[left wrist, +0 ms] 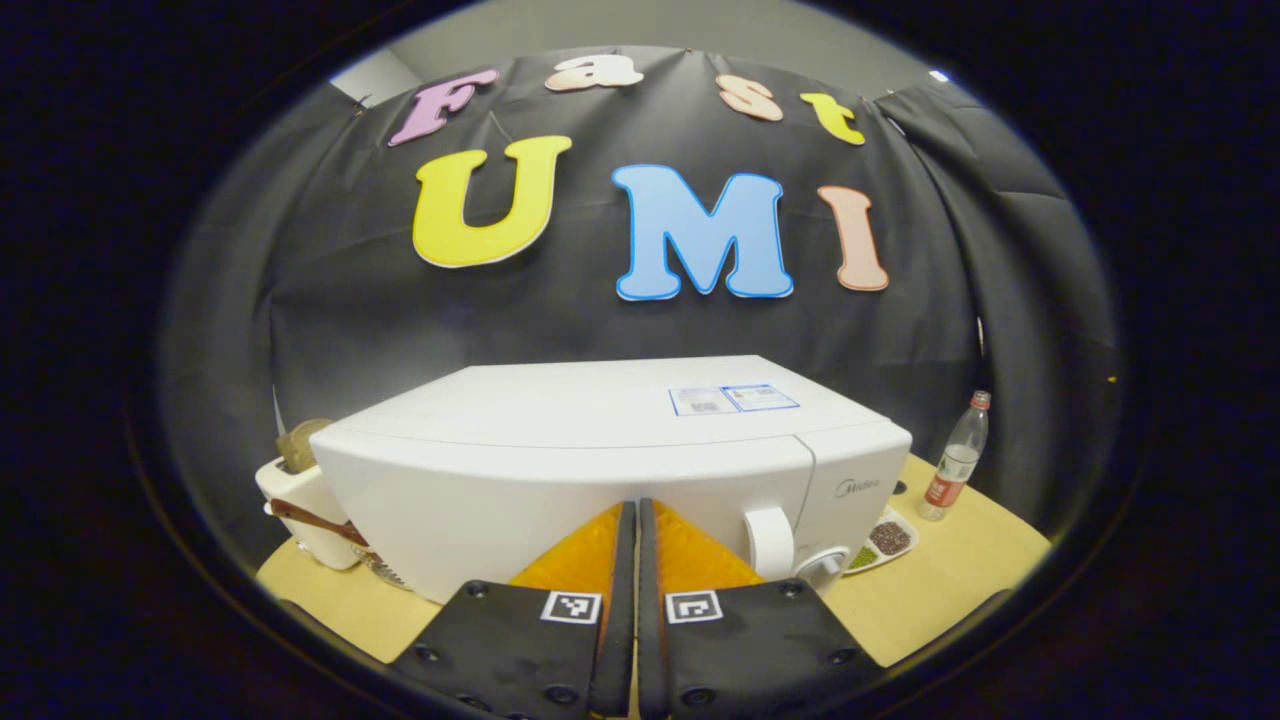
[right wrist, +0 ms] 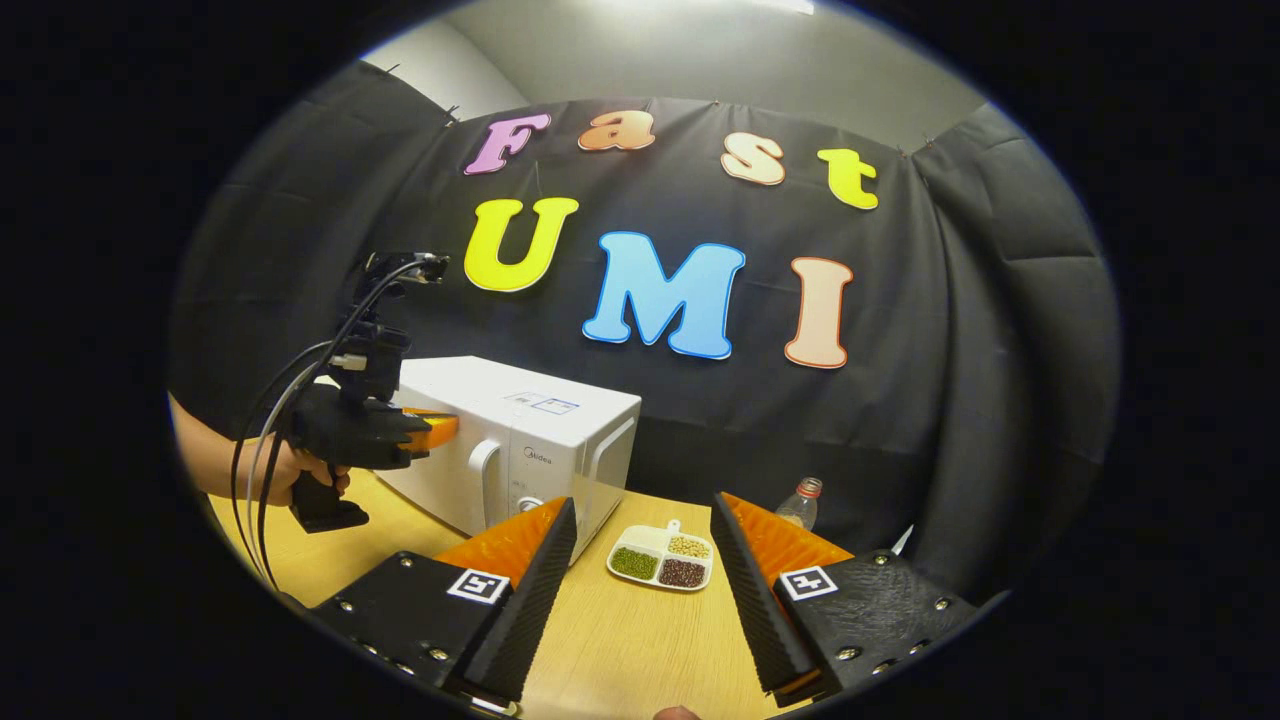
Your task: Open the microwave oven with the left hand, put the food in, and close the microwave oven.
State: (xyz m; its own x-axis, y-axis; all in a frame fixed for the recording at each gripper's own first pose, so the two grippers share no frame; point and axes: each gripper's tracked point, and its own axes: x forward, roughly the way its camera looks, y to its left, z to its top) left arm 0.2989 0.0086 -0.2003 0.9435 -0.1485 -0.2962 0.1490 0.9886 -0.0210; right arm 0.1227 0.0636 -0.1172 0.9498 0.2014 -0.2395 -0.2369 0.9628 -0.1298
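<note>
- The microwave oven (left wrist: 600, 470) stands on the wooden table (left wrist: 950, 570), toward its back left part, with the black cloth wall behind it. Its door is shut.
- In the left gripper view the left gripper (left wrist: 637, 520) points straight at the oven's front; its two fingers lie pressed together with nothing between them, their tips at or just before the door face, a little left of the white door handle (left wrist: 770, 542). Whether the tips touch the door cannot be told.
- A round knob (left wrist: 822, 568) sits low on the oven's control panel, right of the handle.
- In the right gripper view the same left gripper (right wrist: 440, 428) shows farther off, held by a hand (right wrist: 285, 470) with cables trailing from it, its tip at the oven's front near the handle (right wrist: 484, 470).
- The right gripper (right wrist: 640, 545) hovers over the table's near part, fingers spread wide apart and holding nothing.
- The food, a white divided tray (right wrist: 662, 556) with green, pale and dark grains in separate compartments, lies on the table just right of the oven's front corner, seen between the right gripper's fingers.
- A clear plastic bottle (left wrist: 956, 458) with a red cap stands upright near the table's back right edge, behind the tray.
- A white toaster-like box (left wrist: 300, 510) stands at the table's left edge, beside the oven.
</note>
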